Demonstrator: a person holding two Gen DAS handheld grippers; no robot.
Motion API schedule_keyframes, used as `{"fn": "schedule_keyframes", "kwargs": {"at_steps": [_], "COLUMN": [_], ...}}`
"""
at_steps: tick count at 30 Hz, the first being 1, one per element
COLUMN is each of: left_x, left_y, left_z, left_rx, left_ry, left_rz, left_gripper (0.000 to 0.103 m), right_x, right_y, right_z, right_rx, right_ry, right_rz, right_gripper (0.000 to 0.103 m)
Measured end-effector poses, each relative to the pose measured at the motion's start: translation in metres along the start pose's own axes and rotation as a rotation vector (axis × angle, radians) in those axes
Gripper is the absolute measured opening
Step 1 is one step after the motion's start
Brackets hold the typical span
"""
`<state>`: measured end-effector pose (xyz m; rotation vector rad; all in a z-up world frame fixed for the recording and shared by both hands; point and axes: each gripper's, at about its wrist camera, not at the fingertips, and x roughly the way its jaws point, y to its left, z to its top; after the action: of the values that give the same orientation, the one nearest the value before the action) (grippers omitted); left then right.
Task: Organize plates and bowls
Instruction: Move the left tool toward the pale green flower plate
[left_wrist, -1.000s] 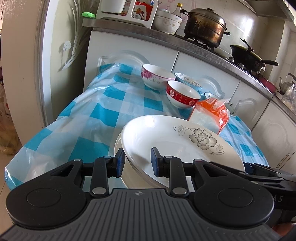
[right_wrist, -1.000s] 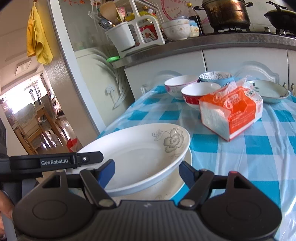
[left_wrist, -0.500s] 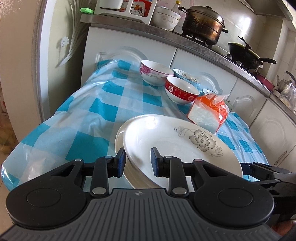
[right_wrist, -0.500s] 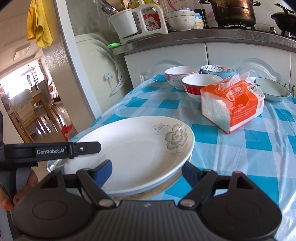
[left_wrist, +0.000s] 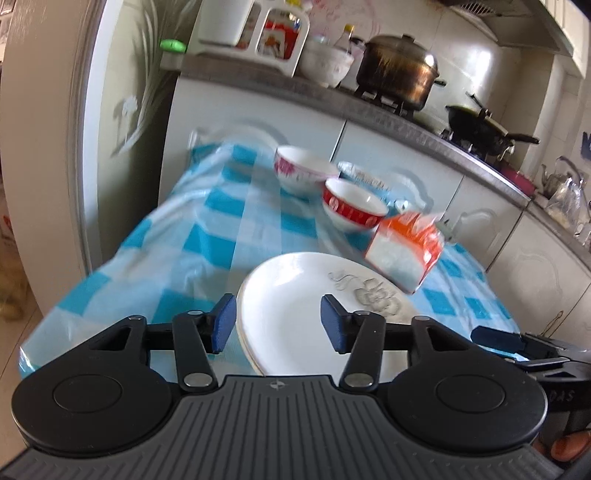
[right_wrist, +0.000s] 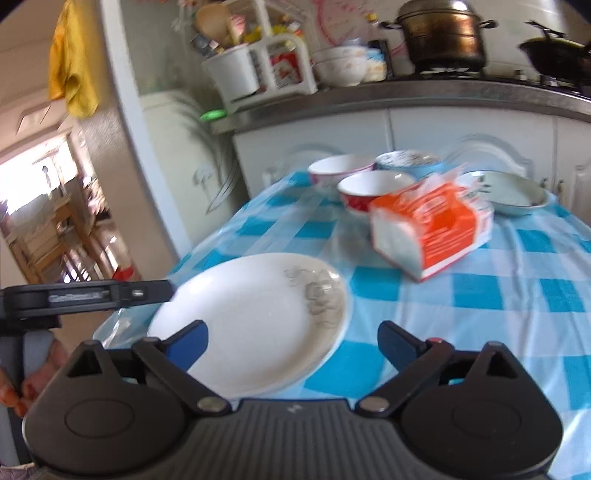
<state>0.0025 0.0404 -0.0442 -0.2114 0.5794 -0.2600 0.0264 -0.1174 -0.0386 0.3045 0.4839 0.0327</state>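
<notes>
1. Our left gripper (left_wrist: 279, 319) is matte black plastic; its ribbed grey-black deck carries a small star-like mark at the front edge.
2. Two round black discs flank the deck; angled link arms end in silvery rivets.
3. The fingers (left_wrist: 224, 322) bear blue pads.
4. Our right gripper (right_wrist: 293, 341) has the same build, with a small red dot on one link.
5. Seen from the right wrist, the left unit's side bar shows blurred white lettering; a silver screw sits beside it.

White plate (left_wrist: 295, 306) grey flower; tablecloth (right_wrist: 480, 295) blue-white check; red bowl (left_wrist: 352, 208).
</notes>
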Motion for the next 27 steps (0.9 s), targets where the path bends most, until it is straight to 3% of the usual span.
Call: {"fn": "schedule_keyframes", "kwargs": {"at_steps": [6,8,12,16,20,24,27], "left_x": [-0.005,-0.004,0.002,0.017,0.036,0.049,0.057], "left_y": [-0.008,-0.016,-0.038,-0.064,-0.085,-0.102,-0.111], "left_z": [0.018,0.023,0.034,0.041,0.045,0.047,0.047], "left_rx": [0.032,0.05,0.095,0.15,0.147,0.159,0.185], "left_ry": [-0.028,-0.031,-0.023,-0.026,-0.032,-0.053,-0.057], "left_rz": [-0.043,-0.062,-0.115,-0.152,-0.162,-0.134,-0.106], "left_gripper": [0.07,0.076,0.099,0.103,0.103,0.103,0.103], "right_x": [-0.013,-0.018,-0.031,-0.037,-0.042,-0.039,-0.033], "right_y": [-0.034,-0.048,-0.071,-0.091,-0.114,-0.139,-0.158], "right_z": [0.01,0.012,0.014,0.018,0.017,0.013,0.01], "right_rx": [0.151,0.21,0.293,0.283,0.285,0.385,0.467], "right_ry": [-0.04,-0.061,-0.137,-0.206,-0.28,-0.211,-0.087], "right_rz": [-0.074,-0.1,-0.163,-0.251,-0.287,-0.324,-0.342], "right_gripper": [0.1,0.1,0.102,0.102,0.102,0.102,0.102]}}
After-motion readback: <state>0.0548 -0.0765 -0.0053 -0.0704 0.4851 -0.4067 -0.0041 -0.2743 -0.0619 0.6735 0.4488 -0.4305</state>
